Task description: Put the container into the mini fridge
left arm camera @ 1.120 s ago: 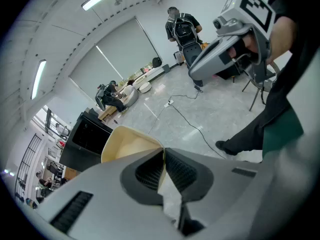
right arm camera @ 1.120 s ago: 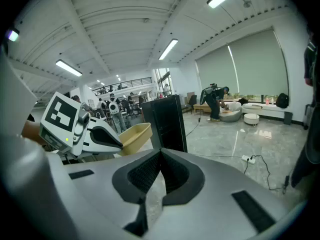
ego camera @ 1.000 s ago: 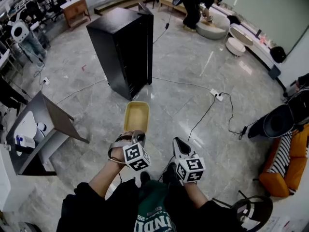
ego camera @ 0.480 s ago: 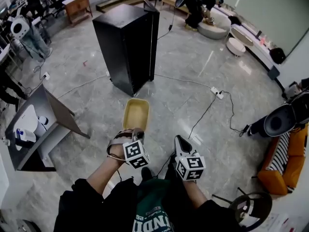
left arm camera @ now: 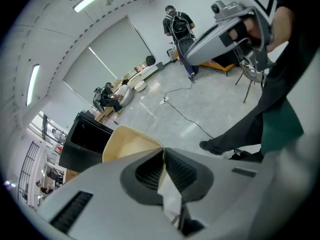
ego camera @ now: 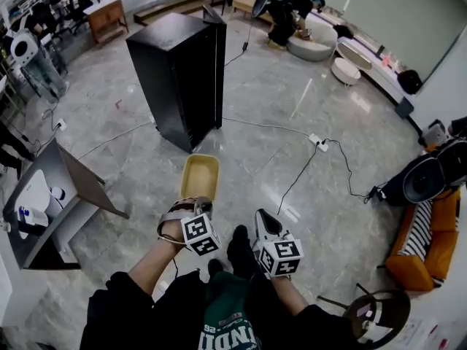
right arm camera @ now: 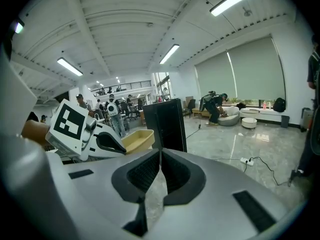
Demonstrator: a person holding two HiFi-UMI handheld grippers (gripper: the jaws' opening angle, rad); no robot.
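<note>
The black mini fridge (ego camera: pixel 179 75) stands on the grey floor (ego camera: pixel 292 122) ahead of the person. It is well apart from the shallow yellow container (ego camera: pixel 200 176), which is held out level above the floor between fridge and person. The left forearm reaches forward with the left gripper (ego camera: pixel 199 205) pointing toward the fridge, its fingers (left arm camera: pixel 150 171) clamped on the container's near rim. Beside it the right gripper (ego camera: pixel 261 217) is held forward at about the same height, its fingers (right arm camera: pixel 175 173) pressed together with nothing between them.
</note>
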